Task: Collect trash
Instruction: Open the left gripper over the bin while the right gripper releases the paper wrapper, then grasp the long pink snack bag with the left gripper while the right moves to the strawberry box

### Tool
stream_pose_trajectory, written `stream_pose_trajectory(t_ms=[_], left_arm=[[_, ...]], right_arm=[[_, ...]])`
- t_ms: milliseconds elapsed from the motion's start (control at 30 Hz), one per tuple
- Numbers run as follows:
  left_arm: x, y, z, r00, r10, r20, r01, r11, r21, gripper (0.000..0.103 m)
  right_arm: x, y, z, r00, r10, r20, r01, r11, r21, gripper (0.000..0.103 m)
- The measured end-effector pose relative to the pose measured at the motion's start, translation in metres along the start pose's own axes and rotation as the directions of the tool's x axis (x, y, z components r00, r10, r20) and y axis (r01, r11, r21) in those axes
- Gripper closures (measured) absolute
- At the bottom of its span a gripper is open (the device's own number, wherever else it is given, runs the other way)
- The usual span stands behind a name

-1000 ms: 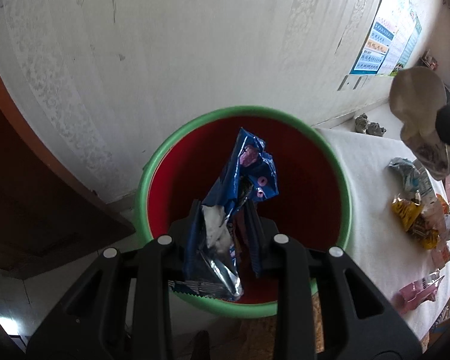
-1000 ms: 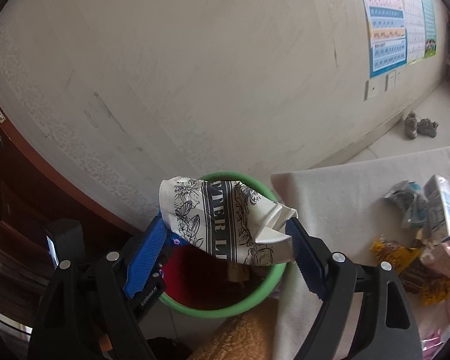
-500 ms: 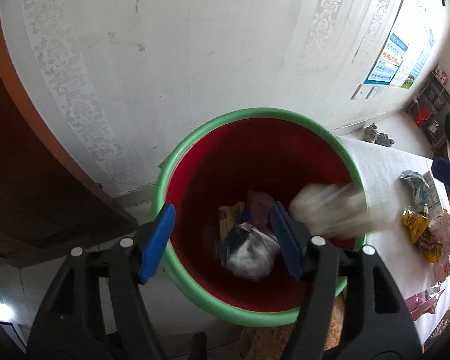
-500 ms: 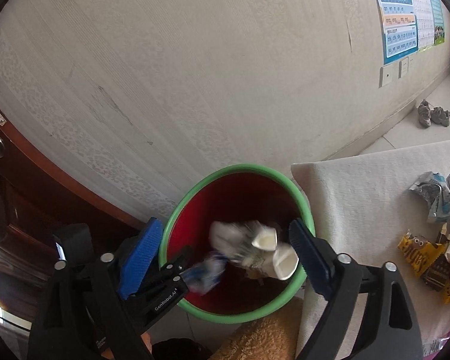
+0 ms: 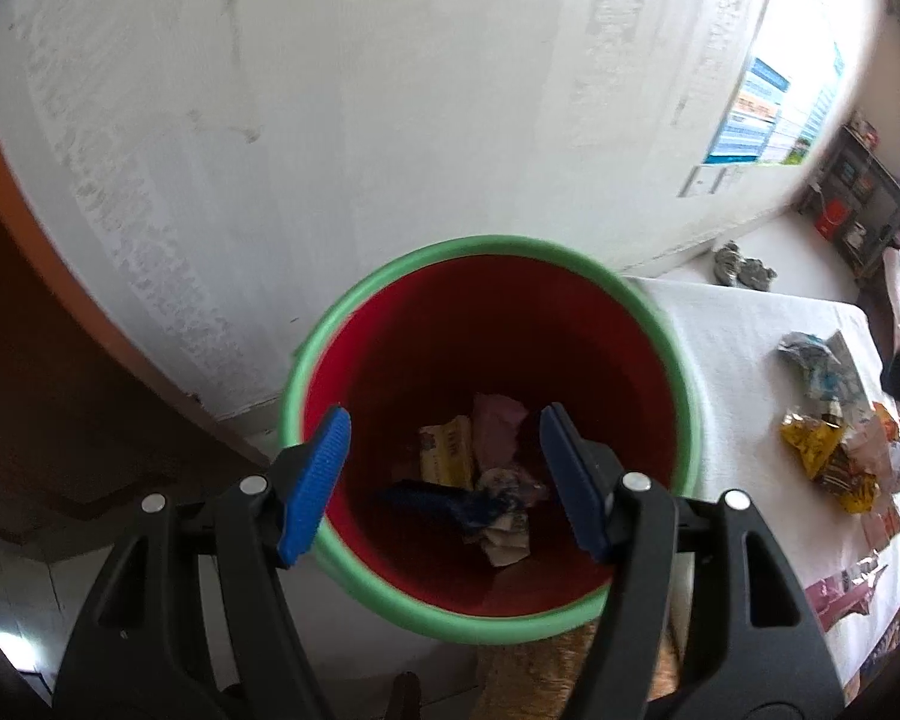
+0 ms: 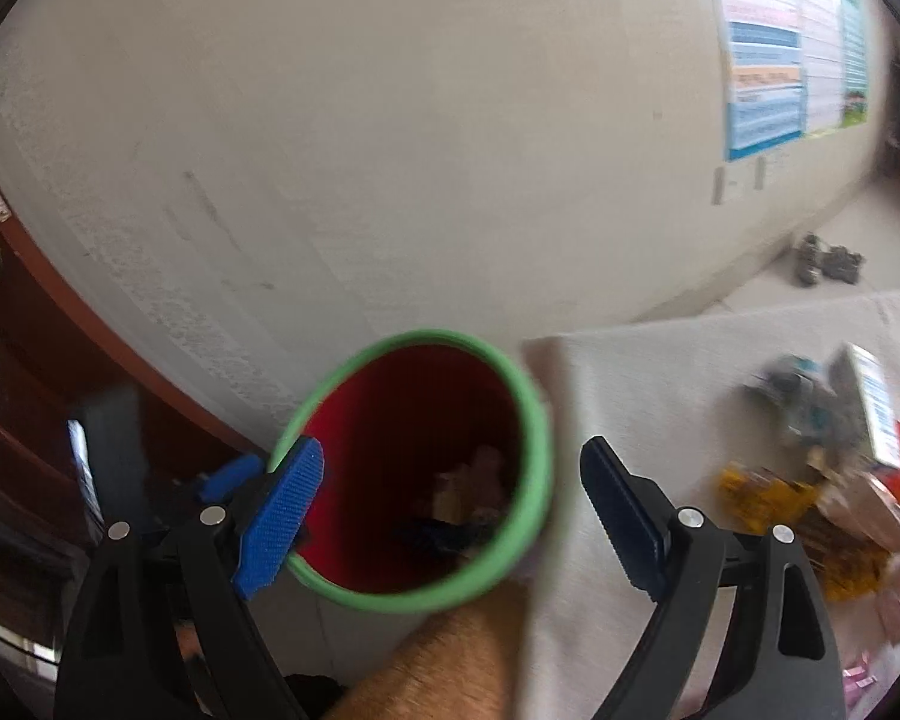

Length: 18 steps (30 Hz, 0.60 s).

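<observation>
Left wrist view: the left gripper (image 5: 444, 480) hangs over the bin (image 5: 660, 324), a red bucket with a green rim standing against the pale wall (image 5: 390, 90). Jaws apart, nothing between the blue pads (image 5: 318, 486). Trash in the bottom of the bin: a blue wrapper (image 5: 444, 501), a crumpled printed paper cup (image 5: 504, 516) just beside it, a yellow packet (image 5: 447, 450) and a pink wrapper (image 5: 498, 429) behind them. To the right of the bin, a table with a white cloth (image 5: 744, 360), its edge touching or just beside the rim; cannot tell which. More trash on the cloth, well apart from the bin: a yellow snack bag (image 5: 810, 441), a grey-blue crumpled wrapper (image 5: 816, 360), a pink wrapper (image 5: 840, 591) at the near edge.

Right wrist view (blurred): the right gripper (image 6: 450, 510) sits over the right side of the bin (image 6: 540, 438), one finger in front of the left rim, the other over the white cloth (image 6: 660, 372). Jaws wide apart, empty. The blue wrapper (image 6: 438, 534) shows dimly inside the bin. On the cloth, a white carton (image 6: 876, 402) and a yellow bag (image 6: 768, 495), both smeared. The other gripper's black body (image 6: 114, 438) shows at far left, by the brown door (image 6: 12, 420).
</observation>
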<state>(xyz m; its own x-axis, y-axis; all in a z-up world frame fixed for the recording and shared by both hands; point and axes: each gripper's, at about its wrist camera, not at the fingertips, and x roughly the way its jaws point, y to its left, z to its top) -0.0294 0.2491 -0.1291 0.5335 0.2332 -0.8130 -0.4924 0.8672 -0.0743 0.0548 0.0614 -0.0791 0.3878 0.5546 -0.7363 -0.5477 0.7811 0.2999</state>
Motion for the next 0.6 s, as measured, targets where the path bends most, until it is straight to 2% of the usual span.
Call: stream_pose_trajectory(t_ms=[133, 267, 400, 433, 500, 600], left_arm=[[-0.007, -0.029, 0.000, 0.999, -0.050, 0.004, 0.050, 0.997, 0.062, 0.040], [-0.016, -0.063, -0.004, 0.994, -0.108, 0.002, 0.107, 0.986, 0.126, 0.040], [-0.029, -0.100, -0.014, 0.982, -0.189, -0.006, 0.186, 0.964, 0.192, 0.040], [-0.033, -0.114, -0.019, 0.975, -0.220, -0.016, 0.219, 0.950, 0.222, 0.040], [-0.038, -0.131, -0.028, 0.968, -0.251, -0.031, 0.250, 0.931, 0.265, 0.040], [-0.046, -0.159, -0.038, 0.952, -0.301, -0.063, 0.304, 0.895, 0.325, 0.036]], right_arm=[[-0.025, -0.045, -0.023, 0.995, -0.098, -0.004, 0.098, 0.992, 0.080, 0.018], [-0.056, -0.103, -0.047, 0.977, -0.212, -0.008, 0.210, 0.960, 0.186, 0.018], [-0.083, -0.171, -0.070, 0.941, -0.336, -0.035, 0.331, 0.897, 0.294, 0.018], [-0.087, -0.187, -0.073, 0.929, -0.369, -0.044, 0.364, 0.880, 0.306, 0.018], [-0.089, -0.215, -0.077, 0.902, -0.423, -0.082, 0.428, 0.855, 0.295, 0.018], [-0.087, -0.249, -0.082, 0.872, -0.469, -0.144, 0.490, 0.843, 0.222, 0.018]])
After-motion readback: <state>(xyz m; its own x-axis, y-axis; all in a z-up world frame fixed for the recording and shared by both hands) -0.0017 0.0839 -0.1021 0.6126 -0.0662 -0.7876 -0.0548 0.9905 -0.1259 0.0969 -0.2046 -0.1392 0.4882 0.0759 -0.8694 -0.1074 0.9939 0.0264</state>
